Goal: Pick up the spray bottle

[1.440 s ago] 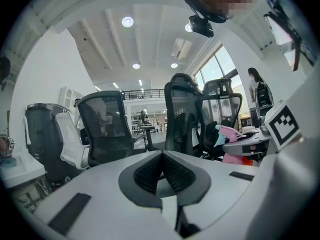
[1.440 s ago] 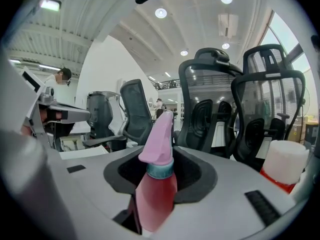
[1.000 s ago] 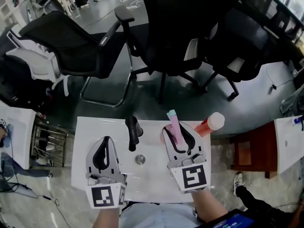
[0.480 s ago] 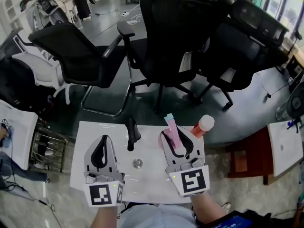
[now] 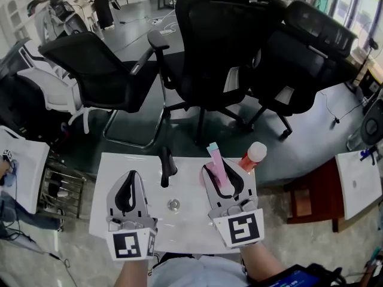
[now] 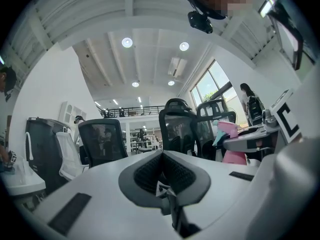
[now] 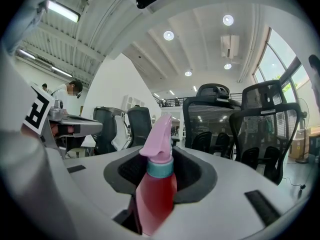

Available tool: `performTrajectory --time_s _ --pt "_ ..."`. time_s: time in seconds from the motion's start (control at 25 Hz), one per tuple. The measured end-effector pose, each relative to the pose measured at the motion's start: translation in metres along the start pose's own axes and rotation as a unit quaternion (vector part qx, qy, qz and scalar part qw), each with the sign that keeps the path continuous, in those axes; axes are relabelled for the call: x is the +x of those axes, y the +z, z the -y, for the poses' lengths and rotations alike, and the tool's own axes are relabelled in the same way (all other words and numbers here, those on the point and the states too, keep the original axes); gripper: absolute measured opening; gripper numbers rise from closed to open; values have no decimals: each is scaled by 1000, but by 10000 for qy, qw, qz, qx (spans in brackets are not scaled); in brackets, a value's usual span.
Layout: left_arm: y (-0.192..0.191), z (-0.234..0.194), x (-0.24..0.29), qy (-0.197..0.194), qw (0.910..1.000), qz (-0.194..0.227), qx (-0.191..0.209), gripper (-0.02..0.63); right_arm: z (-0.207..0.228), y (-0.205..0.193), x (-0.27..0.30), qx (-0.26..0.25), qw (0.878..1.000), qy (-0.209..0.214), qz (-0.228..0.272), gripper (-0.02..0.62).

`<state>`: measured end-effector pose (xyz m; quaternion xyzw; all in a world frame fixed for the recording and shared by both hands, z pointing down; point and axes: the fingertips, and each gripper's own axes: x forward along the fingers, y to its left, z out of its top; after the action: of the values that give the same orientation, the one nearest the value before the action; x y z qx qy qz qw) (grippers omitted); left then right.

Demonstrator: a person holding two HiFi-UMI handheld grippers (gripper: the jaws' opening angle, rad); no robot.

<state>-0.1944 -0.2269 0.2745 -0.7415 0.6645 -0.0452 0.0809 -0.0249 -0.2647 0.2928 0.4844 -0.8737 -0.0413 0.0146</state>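
Low and right of centre in the head view, the right gripper [image 5: 226, 171] is clamped on the spray bottle with a pink trigger head, teal collar and red body [image 7: 156, 184]. The bottle stands upright between the jaws, gripped on its body below the collar.

To lift well, I would hold that squeeze steady, keep the bottle vertical and rise straight, staying off the trigger.

At lower left, the left gripper [image 5: 131, 178] has its jaws together on nothing.

The bottle's body shows red up to the collar; whether that is liquid or tinted plastic I cannot tell.

Under both grippers, the white rectangular basin [image 5: 102, 220] shows only its round metal drain [image 5: 174, 205], with the black tap [image 5: 166, 166] behind.

At the basin's upper right edge stands a capped orange-red bottle with a white top [image 5: 254, 155]; its fill is unclear.

Black mesh office chairs [image 5: 221, 46] fill the top of the frame.
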Motion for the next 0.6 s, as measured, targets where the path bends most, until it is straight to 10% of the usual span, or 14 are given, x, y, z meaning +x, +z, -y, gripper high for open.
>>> performTrajectory --time_s 0.6 --pt "0 8 2 -96 9999 40 69 15 3 -2 -2 -21 10000 -61 27 155"
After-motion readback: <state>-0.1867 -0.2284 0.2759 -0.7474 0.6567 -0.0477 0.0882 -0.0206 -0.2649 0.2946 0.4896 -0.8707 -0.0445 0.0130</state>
